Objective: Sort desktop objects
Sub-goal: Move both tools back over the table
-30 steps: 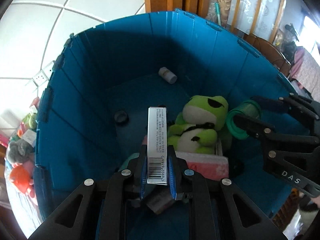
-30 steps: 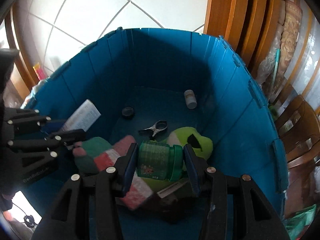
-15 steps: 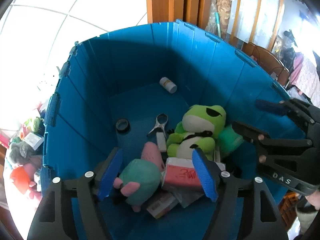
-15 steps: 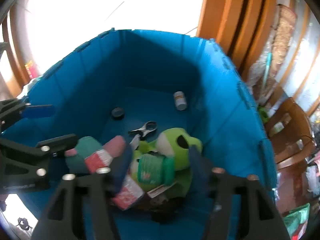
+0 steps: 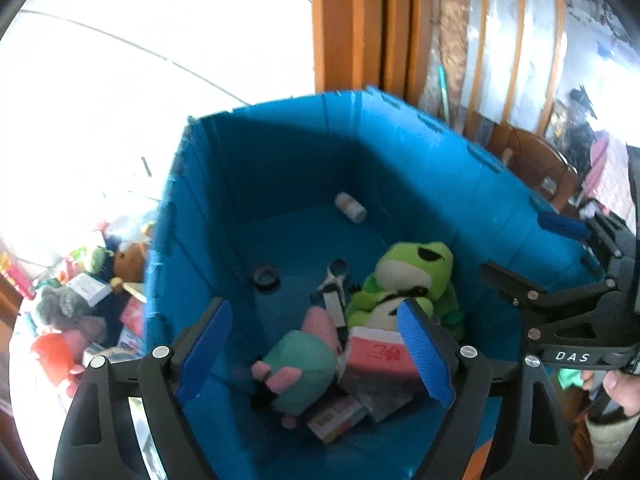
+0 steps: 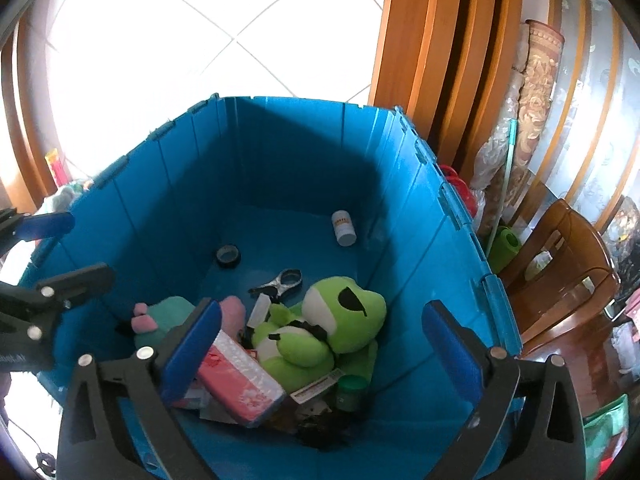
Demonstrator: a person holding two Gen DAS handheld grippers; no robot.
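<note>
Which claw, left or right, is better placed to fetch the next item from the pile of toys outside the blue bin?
Left, probably. The left claw is open and empty, and the toy pile lies outside the blue plastic bin's left wall, on its side.

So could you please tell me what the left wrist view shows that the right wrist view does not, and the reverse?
Only the left wrist view shows the heap of soft toys outside the bin, and the open left hand-held gripper itself.

Only the right wrist view shows the small green-lidded jar below the frog, a brown wooden chair, and the open right hand-held gripper itself.

Both show the blue plastic bin, green frog plush, metal scissors, white pill bottle, black tape roll and pink box.
</note>
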